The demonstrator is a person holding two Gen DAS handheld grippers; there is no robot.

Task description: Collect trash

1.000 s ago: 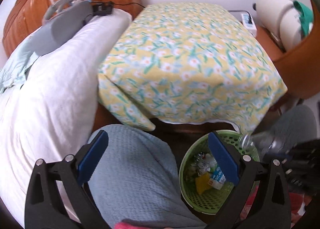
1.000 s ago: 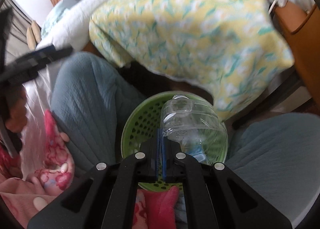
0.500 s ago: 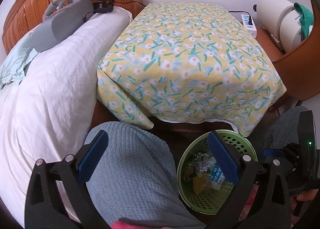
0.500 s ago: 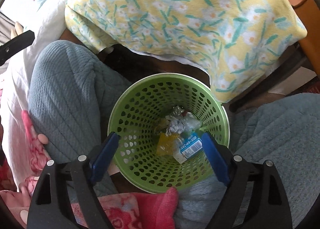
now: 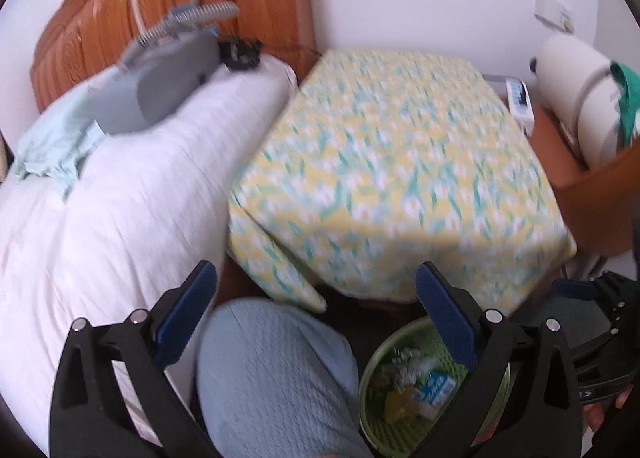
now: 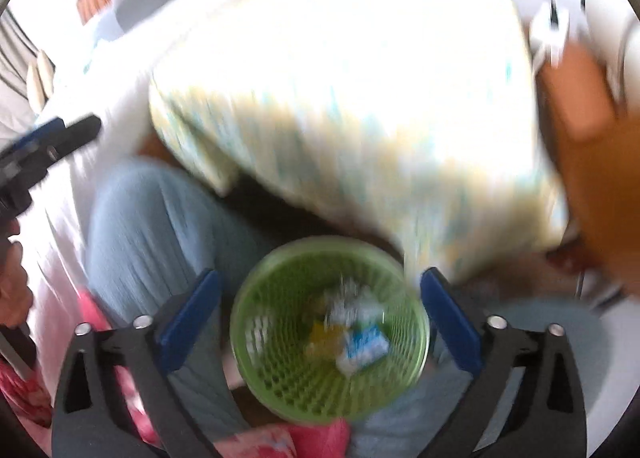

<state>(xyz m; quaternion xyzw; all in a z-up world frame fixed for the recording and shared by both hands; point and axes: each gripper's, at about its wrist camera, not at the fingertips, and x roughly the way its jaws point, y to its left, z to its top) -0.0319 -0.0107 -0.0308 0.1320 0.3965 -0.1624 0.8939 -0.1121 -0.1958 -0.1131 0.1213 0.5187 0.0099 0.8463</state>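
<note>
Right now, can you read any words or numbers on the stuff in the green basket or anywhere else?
No words can be read.
Blue-and-white wrapper in the green basket: it has print, too blurred to read.
White power strip: markings too small and blurred.
Wall plate: nothing legible.

No text can be read; the blue label (image 5: 437, 391) in the basket is blurred.

A flowered cloth (image 5: 400, 170) covers the table, its top bare
</note>
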